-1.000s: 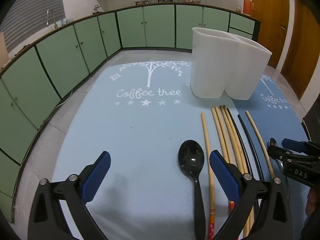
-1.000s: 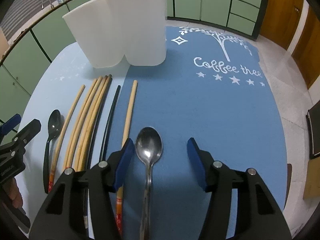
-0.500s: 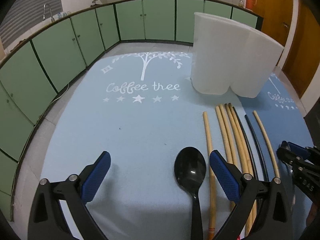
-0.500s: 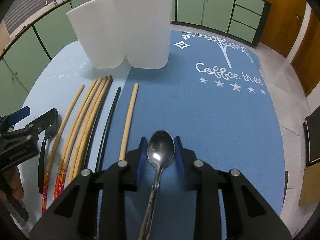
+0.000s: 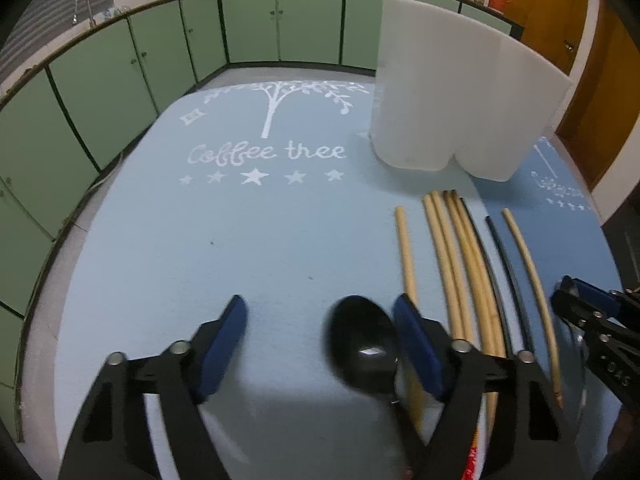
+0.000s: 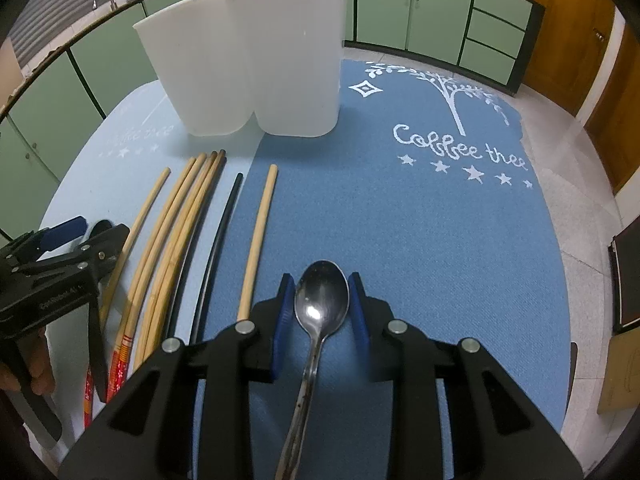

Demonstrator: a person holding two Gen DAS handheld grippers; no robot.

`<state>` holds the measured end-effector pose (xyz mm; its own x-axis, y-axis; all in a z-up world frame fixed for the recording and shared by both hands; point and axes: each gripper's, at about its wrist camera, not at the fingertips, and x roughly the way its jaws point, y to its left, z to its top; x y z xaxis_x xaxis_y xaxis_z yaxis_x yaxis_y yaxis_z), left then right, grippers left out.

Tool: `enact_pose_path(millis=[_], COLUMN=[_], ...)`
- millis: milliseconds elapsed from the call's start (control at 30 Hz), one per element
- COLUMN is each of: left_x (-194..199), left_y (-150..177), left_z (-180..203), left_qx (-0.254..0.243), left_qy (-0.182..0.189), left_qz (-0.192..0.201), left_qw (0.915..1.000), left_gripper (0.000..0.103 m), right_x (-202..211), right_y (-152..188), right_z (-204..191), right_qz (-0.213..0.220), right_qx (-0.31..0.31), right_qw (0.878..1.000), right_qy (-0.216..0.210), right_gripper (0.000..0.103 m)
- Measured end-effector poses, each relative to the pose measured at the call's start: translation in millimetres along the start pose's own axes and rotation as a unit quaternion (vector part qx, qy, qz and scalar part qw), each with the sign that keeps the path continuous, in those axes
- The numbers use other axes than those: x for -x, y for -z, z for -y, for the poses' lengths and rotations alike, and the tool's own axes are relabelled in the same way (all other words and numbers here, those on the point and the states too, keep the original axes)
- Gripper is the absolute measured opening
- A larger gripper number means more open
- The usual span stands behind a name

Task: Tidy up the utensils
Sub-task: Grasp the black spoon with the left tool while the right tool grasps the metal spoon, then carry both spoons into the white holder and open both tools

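The left gripper (image 5: 320, 344) has its blue pads spread wide around the black spoon (image 5: 362, 350), whose bowl lies against the right pad, nearer than the white holder (image 5: 460, 100). Right of the chopsticks (image 6: 176, 240), the right gripper (image 6: 320, 312) is clamped on the metal spoon (image 6: 320, 300), well in front of the holder

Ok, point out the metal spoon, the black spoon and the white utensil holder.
metal spoon (image 6: 321, 298): right wrist view, on its bowl.
black spoon (image 5: 362, 344): left wrist view, on its bowl.
white utensil holder (image 6: 256, 60): right wrist view, on its front wall.
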<state>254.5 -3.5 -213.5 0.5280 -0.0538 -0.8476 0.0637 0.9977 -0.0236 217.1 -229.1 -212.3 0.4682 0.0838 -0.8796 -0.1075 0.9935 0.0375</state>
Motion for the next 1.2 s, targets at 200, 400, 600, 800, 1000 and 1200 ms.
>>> enact_pose_path(millis=[200,400,600,800,1000,1200], left_x=[1.5,9.7,35.2,70.1,95.0,114.0], left_y=[-4.2,-2.7,-4.6,-13.1,-21.1,-36.7], left_z=[0.7,-4.7,10.3,14.7,12.5,13.5], left_qx=[-0.009,-0.01,-0.035,-0.048,-0.044,-0.042], left_qy=[0.02,0.048,0.054,0.054,0.052,0.055], left_qz=[0.007,0.027,0.071,0.133,0.182,0.217], left_qw=[0.9997,0.9984,0.9954,0.9885,0.981,0.9736], left_gripper=[0.034,0.032,0.031,0.031,0.03,0.03], right_x=[1.1,7.4,24.9,53.4,75.6,97.6], right_y=[1.3,7.6,3.0,-7.1,-16.8,-32.1], right_z=[0.1,6.8,8.6,9.5,19.0,29.6], right_qz=[-0.001,0.011,0.044,0.104,0.155,0.197], right_qx=[-0.001,-0.009,-0.007,0.004,-0.008,-0.012], right_qw=[1.0,1.0,0.999,0.994,0.987,0.979], right_qy=[-0.003,-0.011,-0.022,-0.028,-0.041,-0.051], right_gripper=[0.026,0.026,0.026,0.026,0.025,0.025])
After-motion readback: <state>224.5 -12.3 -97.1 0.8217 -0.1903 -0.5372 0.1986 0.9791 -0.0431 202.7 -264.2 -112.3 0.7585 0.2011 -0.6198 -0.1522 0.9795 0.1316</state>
